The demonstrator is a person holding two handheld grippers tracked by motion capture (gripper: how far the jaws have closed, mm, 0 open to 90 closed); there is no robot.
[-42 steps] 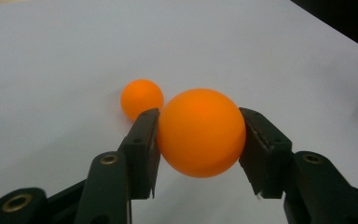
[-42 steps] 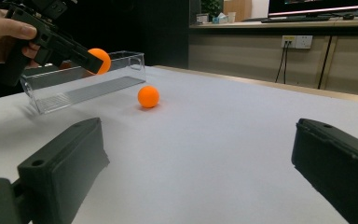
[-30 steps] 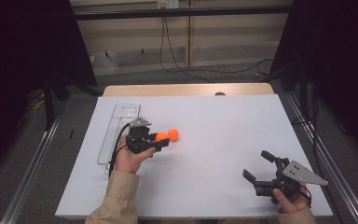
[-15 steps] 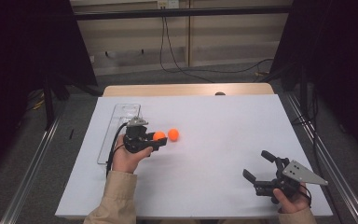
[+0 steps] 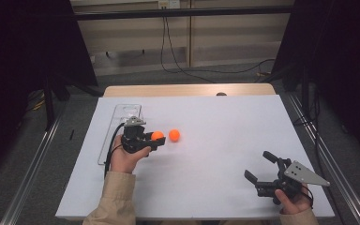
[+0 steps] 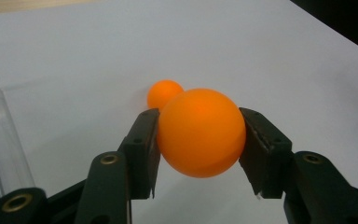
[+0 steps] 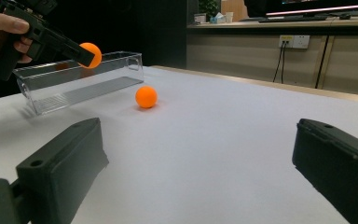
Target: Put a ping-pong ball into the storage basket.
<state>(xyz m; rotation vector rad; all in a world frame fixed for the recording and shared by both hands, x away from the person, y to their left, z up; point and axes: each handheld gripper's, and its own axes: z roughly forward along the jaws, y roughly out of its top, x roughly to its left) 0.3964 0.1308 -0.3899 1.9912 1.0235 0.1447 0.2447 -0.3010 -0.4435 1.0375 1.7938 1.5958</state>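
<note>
White table [image 5: 215,140] bears clear tray [image 5: 122,112]; second ball [image 5: 174,135] lies near held ball [image 5: 157,136].

The left gripper [image 5: 159,139], held in the left hand [image 5: 126,159], points toward 3 o'clock with jaws clamped. The right gripper [image 5: 258,167], in the right hand [image 5: 294,201], points toward 10 o'clock, jaws wide apart.

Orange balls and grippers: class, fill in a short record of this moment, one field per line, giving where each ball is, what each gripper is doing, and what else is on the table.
held ball: orange ball, clamped between the left gripper jaws, lifted off the table
loose ball: second orange ball, resting on the white table beyond the held one
right gripper: open, holding nothing, near the table's front right
container: clear plastic tray, beside the left gripper
</note>
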